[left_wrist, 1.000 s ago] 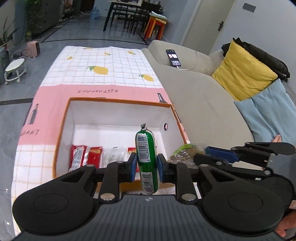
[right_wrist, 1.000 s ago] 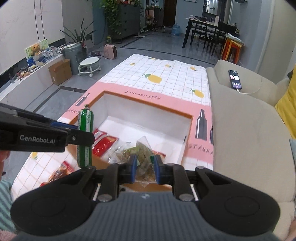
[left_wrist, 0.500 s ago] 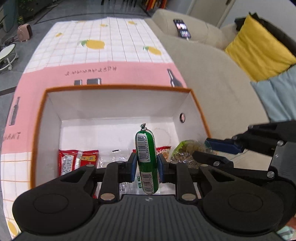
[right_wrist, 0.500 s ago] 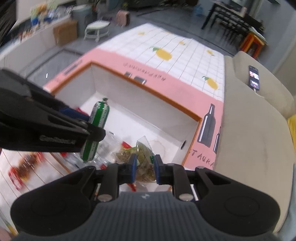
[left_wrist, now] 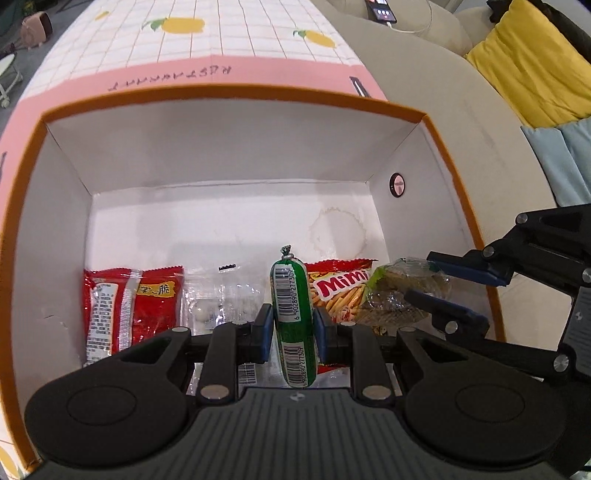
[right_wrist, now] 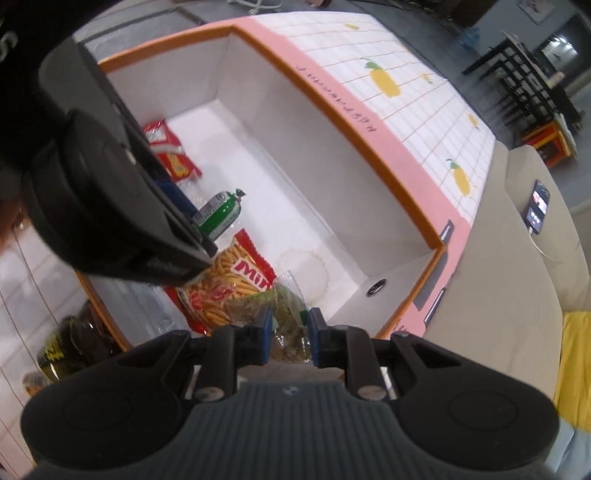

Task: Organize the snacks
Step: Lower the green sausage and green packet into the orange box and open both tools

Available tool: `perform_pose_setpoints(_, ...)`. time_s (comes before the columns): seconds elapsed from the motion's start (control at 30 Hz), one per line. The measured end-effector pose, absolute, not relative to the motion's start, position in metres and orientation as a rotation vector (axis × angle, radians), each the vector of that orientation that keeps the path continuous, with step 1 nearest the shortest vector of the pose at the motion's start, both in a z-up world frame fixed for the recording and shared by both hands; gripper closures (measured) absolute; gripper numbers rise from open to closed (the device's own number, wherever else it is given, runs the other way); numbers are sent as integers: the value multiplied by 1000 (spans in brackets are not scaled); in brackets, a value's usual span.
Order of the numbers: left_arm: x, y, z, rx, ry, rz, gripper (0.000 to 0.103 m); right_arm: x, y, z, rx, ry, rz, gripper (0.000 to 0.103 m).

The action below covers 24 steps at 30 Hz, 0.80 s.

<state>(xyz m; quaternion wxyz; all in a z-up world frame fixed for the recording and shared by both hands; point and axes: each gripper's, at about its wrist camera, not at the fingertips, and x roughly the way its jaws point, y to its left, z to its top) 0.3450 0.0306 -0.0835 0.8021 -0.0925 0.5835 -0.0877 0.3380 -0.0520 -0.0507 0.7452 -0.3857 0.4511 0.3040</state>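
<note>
Two grippers over one orange-rimmed box [left_wrist: 236, 92], left gripper [left_wrist: 291, 328] pinching one upright green sausage [left_wrist: 291, 295], right gripper [right_wrist: 290, 338] pinching one clear snack bag [right_wrist: 284, 306], three packets on the floor: red packet [left_wrist: 129, 299], clear packet [left_wrist: 218, 295], Mimi sticks [left_wrist: 340, 291].

Left wrist view: close above the open box [left_wrist: 236, 99], aimed steeply down along its own gripper [left_wrist: 291, 326], sofa at right. Right wrist view: same box [right_wrist: 369, 125] seen close, tilted, from its right end. Shared: box interior, Mimi packet [left_wrist: 340, 291] [right_wrist: 229, 277], patterned worktop [left_wrist: 229, 37] [right_wrist: 424, 85], phone [left_wrist: 380, 9] [right_wrist: 537, 206].
</note>
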Motion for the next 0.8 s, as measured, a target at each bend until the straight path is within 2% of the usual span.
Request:
perform_pose_setpoints(0.3,351,31,-96,-187,1298,-192,78,349,-40,-60,-954,1067,736,80)
perform_pose_setpoints(0.37,351,33,-95,-198,1290,-190,74,351,-39,-63,-975,1089,743,75)
perform_pose_setpoints(0.47,347,34,-90,-183,1280,-185,67,353,-37,-63,-983,1103,741,74)
perform_pose_setpoints(0.57,341,35,-83,-185,1261,-186,59,355,-36,-59,-968,1123,725,63)
perform_pose_setpoints(0.6,339,35,-81,-184,1257,-185,58,354,-37,-58,-962,1133,719,55)
perform_pose_setpoints(0.8,325,36,-65,-151,1245,-167,53,350,-41,-52,-924,1162,680,53)
